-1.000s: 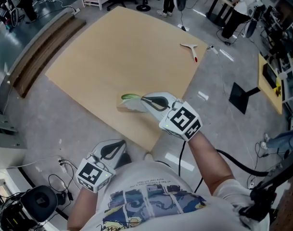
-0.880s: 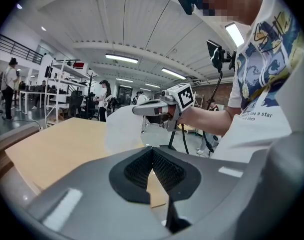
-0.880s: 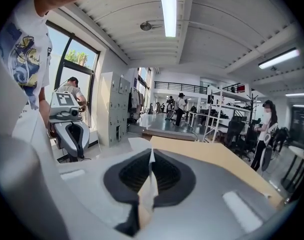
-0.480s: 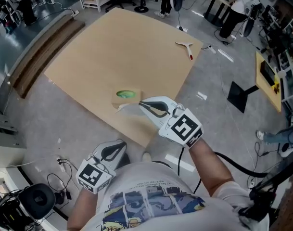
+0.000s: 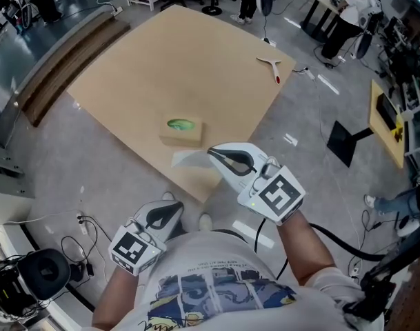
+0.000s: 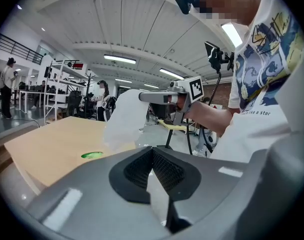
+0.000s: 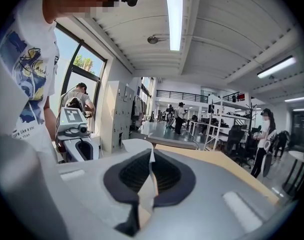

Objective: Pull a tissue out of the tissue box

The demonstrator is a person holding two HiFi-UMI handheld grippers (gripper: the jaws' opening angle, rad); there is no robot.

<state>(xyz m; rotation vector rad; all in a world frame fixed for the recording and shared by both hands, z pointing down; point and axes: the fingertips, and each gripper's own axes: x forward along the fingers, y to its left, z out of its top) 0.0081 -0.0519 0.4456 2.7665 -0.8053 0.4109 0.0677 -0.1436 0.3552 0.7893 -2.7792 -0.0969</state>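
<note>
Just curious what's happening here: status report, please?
Right gripper shut on tissue, held clear of tissue box. Left gripper shut, empty. Nothing in the way.

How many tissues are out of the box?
1: the tissue hangs from the shut right tongs, near the tissue box. More may hide inside.

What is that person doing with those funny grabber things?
A person is taking a tissue out of a tissue box, with a grabber in each hand. The right gripper is pinched shut on a white tissue, which hangs in the air and looks clear of the tissue box. The box sits on a big brown board on the floor. The left gripper is shut, holds nothing, and is close to the person's body.
</note>
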